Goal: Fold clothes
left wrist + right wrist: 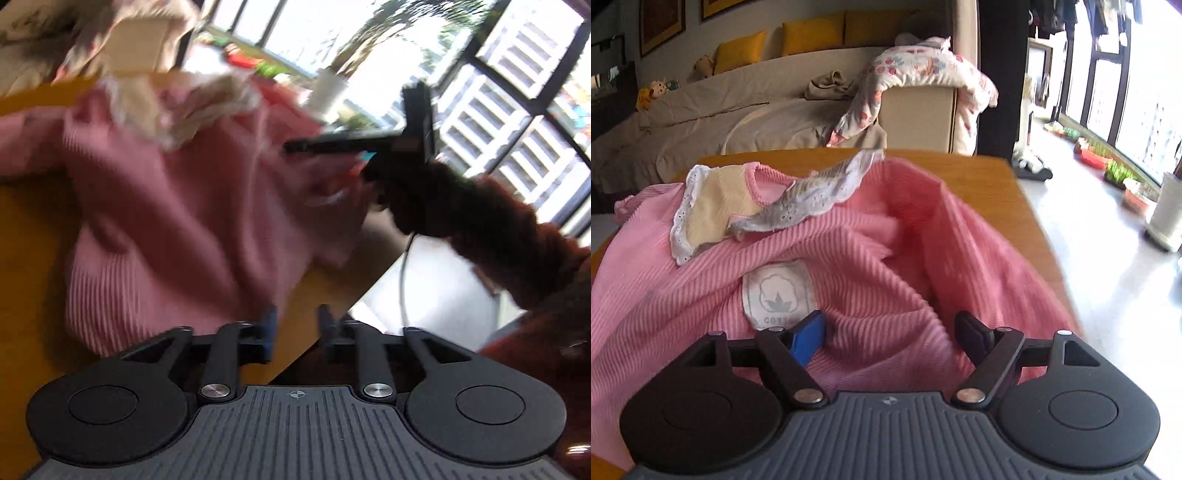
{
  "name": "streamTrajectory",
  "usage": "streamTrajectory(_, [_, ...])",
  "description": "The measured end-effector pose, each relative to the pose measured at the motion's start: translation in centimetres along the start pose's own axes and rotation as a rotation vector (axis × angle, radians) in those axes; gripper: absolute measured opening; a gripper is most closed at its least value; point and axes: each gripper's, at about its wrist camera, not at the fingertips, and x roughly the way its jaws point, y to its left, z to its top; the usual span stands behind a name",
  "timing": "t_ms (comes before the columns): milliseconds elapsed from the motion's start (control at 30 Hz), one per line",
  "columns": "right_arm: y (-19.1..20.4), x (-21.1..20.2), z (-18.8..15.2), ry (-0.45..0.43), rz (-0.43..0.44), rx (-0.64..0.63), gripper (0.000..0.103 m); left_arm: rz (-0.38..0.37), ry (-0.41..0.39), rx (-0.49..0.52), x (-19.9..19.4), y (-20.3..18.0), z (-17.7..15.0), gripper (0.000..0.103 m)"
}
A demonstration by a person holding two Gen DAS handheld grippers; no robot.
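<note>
My left tool [295, 328] tilts down over the worktop [29, 229] edge, fingers partly apart, nothing between them. My right tool [890, 332] angles down with jaws wide, a fold of the crumpled pink top [849, 266] between them, unpinched, lying on the worktop.

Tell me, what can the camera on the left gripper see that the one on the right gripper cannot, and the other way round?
Only the left wrist view shows the right gripper from outside, held by a hand in a dark red sleeve, with the big windows behind.

Only the right wrist view shows the white cotton label sewn on the garment, the sofa with yellow cushions, and a floral quilt draped over its end.

Both show the pink ribbed top with its lace-edged collar, crumpled on the wooden table.
</note>
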Motion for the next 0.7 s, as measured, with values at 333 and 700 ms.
streamTrajectory(333, [0.8, -4.6, 8.9, -0.191, 0.004, -0.189, 0.059, 0.251, -0.237, 0.364, -0.4, 4.5, 12.7, 0.079])
streamTrajectory(700, [0.7, 6.4, 9.2, -0.167, -0.049, -0.359, 0.088, 0.331, -0.096, 0.295, 7.5, 13.9, 16.4, 0.092])
